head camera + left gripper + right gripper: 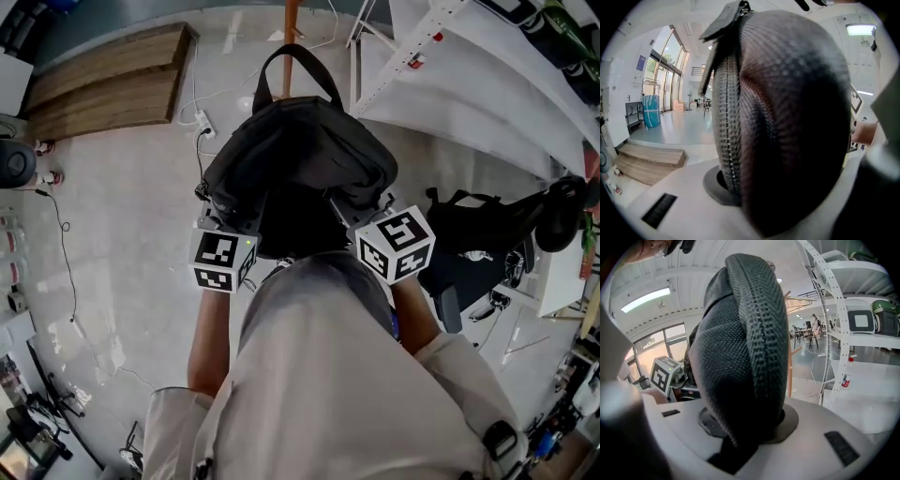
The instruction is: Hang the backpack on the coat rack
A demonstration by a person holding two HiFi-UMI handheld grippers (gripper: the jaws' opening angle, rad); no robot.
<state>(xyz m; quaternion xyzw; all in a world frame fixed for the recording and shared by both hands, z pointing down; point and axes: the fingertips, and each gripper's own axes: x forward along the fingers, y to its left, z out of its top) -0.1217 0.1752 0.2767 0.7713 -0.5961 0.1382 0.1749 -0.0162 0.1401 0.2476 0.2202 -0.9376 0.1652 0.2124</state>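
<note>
A black backpack [295, 169] hangs in front of me, held up between both grippers, its top handle [292, 58] looped up toward the wooden coat rack pole [292, 33]. My left gripper [228, 225] is shut on the bag's left side; in the left gripper view the zippered fabric [787, 117] fills the frame and sits clamped between the jaws of the gripper [740, 190]. My right gripper [364, 214] is shut on the right side; its own view shows a thick fold of the backpack [740, 357] pinched in the gripper [745, 427], with the coat rack pole [790, 376] just behind.
A wooden platform [103, 80] lies at the far left, with a power strip and cables [202, 122] on the floor beside it. White shelving [469, 84] stands at the right. Another black bag on a chair [487, 234] sits right of me.
</note>
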